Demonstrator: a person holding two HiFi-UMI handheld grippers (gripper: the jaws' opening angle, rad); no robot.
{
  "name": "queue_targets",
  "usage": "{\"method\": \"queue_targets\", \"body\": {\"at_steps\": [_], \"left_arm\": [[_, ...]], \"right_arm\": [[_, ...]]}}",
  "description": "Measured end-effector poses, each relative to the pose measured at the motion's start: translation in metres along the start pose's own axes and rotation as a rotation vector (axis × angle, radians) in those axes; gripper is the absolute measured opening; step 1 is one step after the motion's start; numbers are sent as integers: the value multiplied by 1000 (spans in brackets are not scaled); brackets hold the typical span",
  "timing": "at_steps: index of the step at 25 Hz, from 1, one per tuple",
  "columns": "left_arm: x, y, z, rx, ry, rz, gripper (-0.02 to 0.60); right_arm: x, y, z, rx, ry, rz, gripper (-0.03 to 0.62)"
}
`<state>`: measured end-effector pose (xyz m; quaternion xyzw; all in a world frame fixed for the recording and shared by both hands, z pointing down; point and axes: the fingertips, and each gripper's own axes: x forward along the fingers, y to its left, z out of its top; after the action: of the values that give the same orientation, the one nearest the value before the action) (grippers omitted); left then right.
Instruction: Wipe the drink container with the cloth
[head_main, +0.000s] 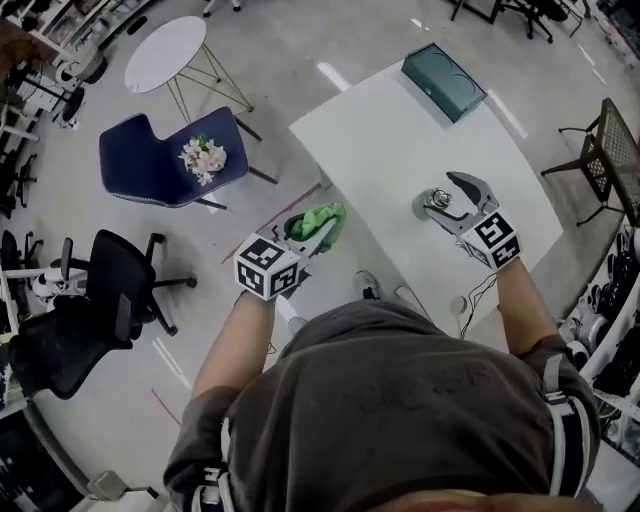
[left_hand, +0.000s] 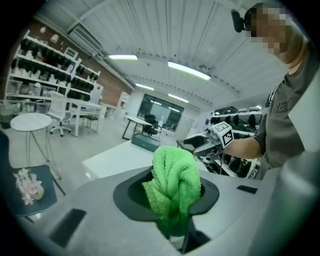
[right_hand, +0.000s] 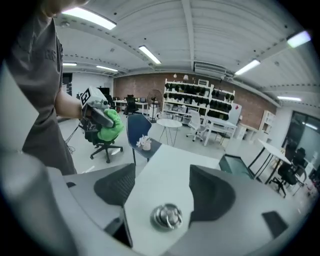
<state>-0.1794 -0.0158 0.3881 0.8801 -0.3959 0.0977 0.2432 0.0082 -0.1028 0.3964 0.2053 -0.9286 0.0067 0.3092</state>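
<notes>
Head view, cloth: my left gripper (head_main: 316, 238) clenches the green cloth (head_main: 326, 216) at the white table's (head_main: 400, 140) edge, well apart from the drink container (head_main: 436, 201).
Head view, room: teal box (head_main: 443, 80) at the table's far end; blue chair (head_main: 160, 165) on the grey floor (head_main: 280, 60).
Left gripper view: cloth bunched tight between the jaws.
Right gripper view: my right gripper (right_hand: 162, 176) stands released, the container's metal top between its jaws, untouched.
Progress: no wiping contact; I can't judge whether the wipe is done or pending.

Green cloth (head_main: 322, 218), white desk (head_main: 400, 150), silver container (head_main: 437, 201).
The cloth is vivid green, the desk plain white, the container shiny silver. The box (head_main: 443, 80) is dark teal. The left gripper (head_main: 315, 230) and right gripper (head_main: 455, 198) are grey with black-lined jaws, their cubes (head_main: 268, 267) patterned in black-and-white squares. A navy chair (head_main: 150, 165) bears pink-and-white flowers (head_main: 203, 157); the floor (head_main: 300, 40) is pale grey.
</notes>
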Motion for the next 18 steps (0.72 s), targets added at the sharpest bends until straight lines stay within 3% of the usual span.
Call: {"method": "queue_targets", "body": {"at_steps": [3,8,14,18], "left_arm": [[-68,22,3,-24,-89,116,92],[-183,46,-12,-52,-207,315,92],[-298,56,-53,-123,-317,511,92],[-352,63,-81,-166,-371,618,92]], "right_arm": [[13,29,73,-60,-97,47,302],[67,110,162,-98,-215,228,224],[134,215,214,-68,-256,449,136],[169,267,230,-66,-243,549,86]]}}
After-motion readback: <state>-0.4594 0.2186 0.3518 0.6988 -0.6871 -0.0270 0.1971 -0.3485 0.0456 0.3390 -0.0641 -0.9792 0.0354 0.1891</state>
